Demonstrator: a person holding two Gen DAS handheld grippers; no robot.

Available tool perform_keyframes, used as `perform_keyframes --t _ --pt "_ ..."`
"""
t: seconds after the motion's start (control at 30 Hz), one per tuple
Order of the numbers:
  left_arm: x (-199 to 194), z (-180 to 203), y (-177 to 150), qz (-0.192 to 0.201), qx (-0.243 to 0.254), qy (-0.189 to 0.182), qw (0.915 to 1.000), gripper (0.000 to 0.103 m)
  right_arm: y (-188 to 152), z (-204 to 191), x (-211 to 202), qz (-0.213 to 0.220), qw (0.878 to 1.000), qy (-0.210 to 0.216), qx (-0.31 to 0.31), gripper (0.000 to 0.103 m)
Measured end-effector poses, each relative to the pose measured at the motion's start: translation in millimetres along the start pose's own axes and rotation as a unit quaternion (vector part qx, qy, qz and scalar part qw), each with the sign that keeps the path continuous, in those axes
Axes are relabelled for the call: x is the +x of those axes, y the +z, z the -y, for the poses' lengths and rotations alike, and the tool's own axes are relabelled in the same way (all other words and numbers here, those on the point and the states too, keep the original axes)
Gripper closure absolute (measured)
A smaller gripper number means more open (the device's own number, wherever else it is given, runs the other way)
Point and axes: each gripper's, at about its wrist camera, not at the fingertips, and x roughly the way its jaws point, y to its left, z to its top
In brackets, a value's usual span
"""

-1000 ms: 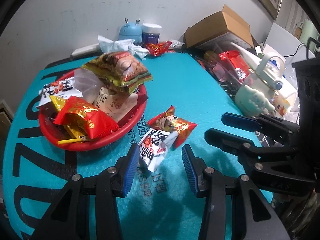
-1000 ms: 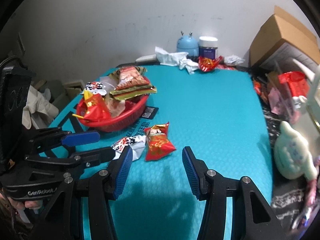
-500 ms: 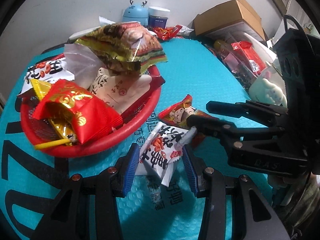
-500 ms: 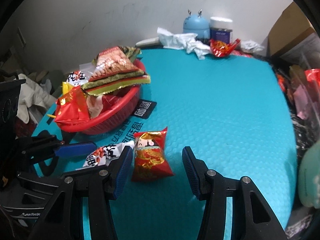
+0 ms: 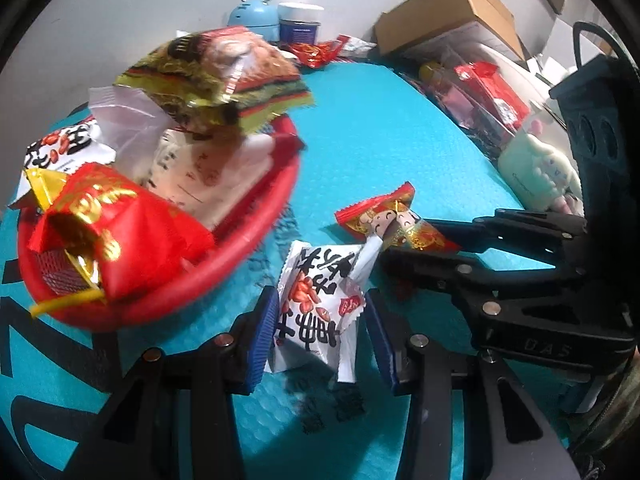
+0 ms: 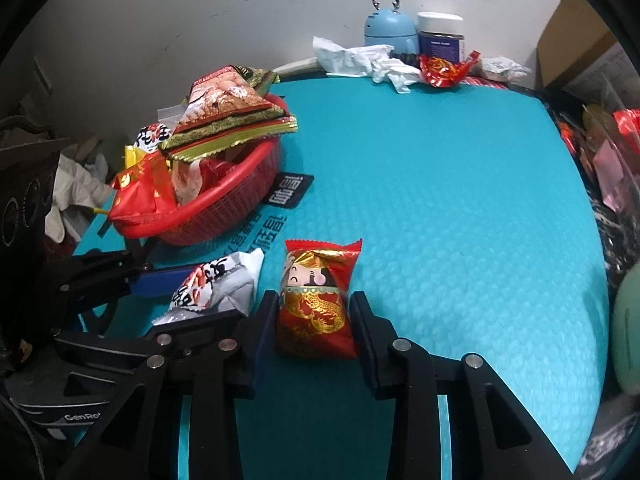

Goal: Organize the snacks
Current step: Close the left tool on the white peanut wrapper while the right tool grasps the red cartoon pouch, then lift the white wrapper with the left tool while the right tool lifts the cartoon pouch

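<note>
A red basket [image 5: 224, 256] heaped with snack packets sits on the teal mat; it also shows in the right wrist view [image 6: 224, 204]. A white peanut packet [image 5: 316, 304] lies between the fingers of my left gripper [image 5: 320, 332], which is open around it. A red packet with a cartoon figure [image 6: 316, 300] lies between the fingers of my right gripper [image 6: 314, 320], open and close to its sides. The red packet [image 5: 392, 220] and the right gripper [image 5: 500, 264] show in the left wrist view. The white packet [image 6: 216, 284] and left gripper [image 6: 132, 292] show in the right wrist view.
At the mat's far edge stand a blue reindeer gadget [image 6: 390, 28], a dark jar [image 6: 440, 36], crumpled tissue [image 6: 360, 60] and a red wrapper [image 6: 444, 68]. A cardboard box [image 5: 448, 12], red packs and a pale plush toy [image 5: 540, 172] line the right side.
Both grippers moved forward and down. The white packet now lies between the left fingers and the red packet between the right fingers. Both jaws have narrowed.
</note>
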Motion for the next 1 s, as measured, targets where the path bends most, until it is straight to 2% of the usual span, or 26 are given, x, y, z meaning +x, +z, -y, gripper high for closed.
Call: perform_keyframes --t 0.07,0.43,0.73,0.83,1.0 --pt "-1 5 -2 -0.003 0.004 -0.006 1.0000 0.066 -5 -1 -5 -0.002 1.000 -0.001 0.004 0.068" --pt "-23 28 -36 -0.034 0.012 -0.030 0.9989 0.066 -51 -14 -37 -0.015 1.000 -0.003 0.018 0.068" --pt "-39 44 -63 -0.054 0.023 -0.037 0.9976 0.066 -86 -23 -60 -0.026 0.999 0.002 0.028 0.068" --pt "-37 48 -66 -0.054 0.030 -0.028 0.9977 0.066 -91 -25 -64 -0.027 0.999 0.002 0.027 0.066" --pt "-32 50 -61 -0.046 0.039 -0.014 0.9981 0.053 -91 -27 -62 -0.026 0.999 -0.003 0.023 0.060"
